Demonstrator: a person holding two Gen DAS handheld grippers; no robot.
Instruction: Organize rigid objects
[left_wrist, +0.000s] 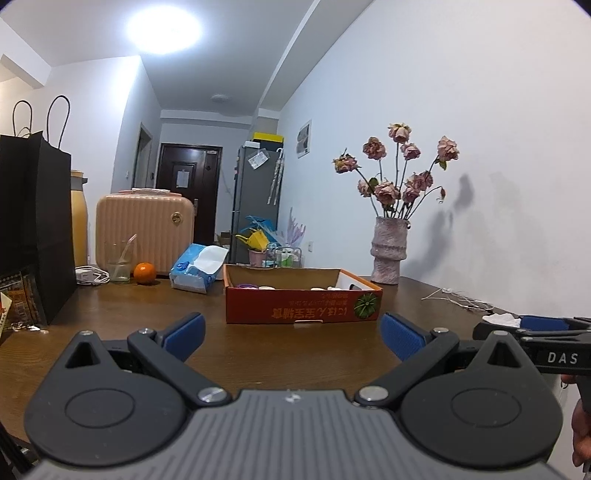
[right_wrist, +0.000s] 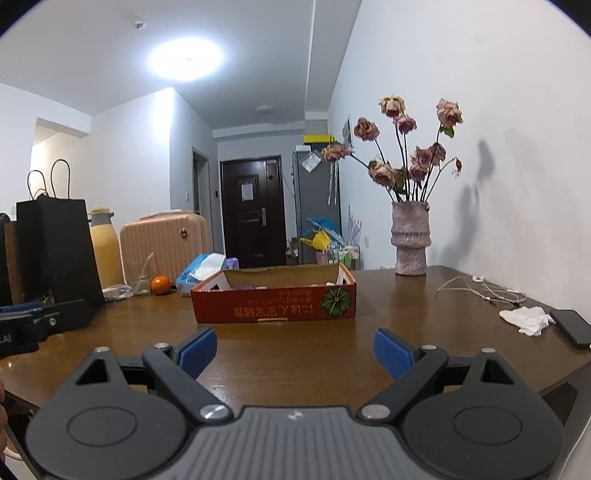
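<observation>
A shallow red cardboard box (left_wrist: 303, 304) (right_wrist: 275, 301) with a green pumpkin picture on its front sits in the middle of the brown wooden table (left_wrist: 122, 314) (right_wrist: 295, 354). Small items lie inside it, a purple one and some white ones, mostly hidden by the box wall. My left gripper (left_wrist: 291, 334) hovers in front of the box, open, with nothing between its blue pads. My right gripper (right_wrist: 295, 349) is also open and empty, short of the box. Each gripper shows at the edge of the other's view.
A vase of dried roses (right_wrist: 410, 240) stands at the back right by the wall. White cables (right_wrist: 480, 290), a crumpled tissue (right_wrist: 526, 319) and a black phone (right_wrist: 572, 326) lie at right. At left are a black paper bag (left_wrist: 35, 225), glass (left_wrist: 119, 264), orange (left_wrist: 144, 273), tissue pack (left_wrist: 197, 267) and pink suitcase (left_wrist: 144, 229).
</observation>
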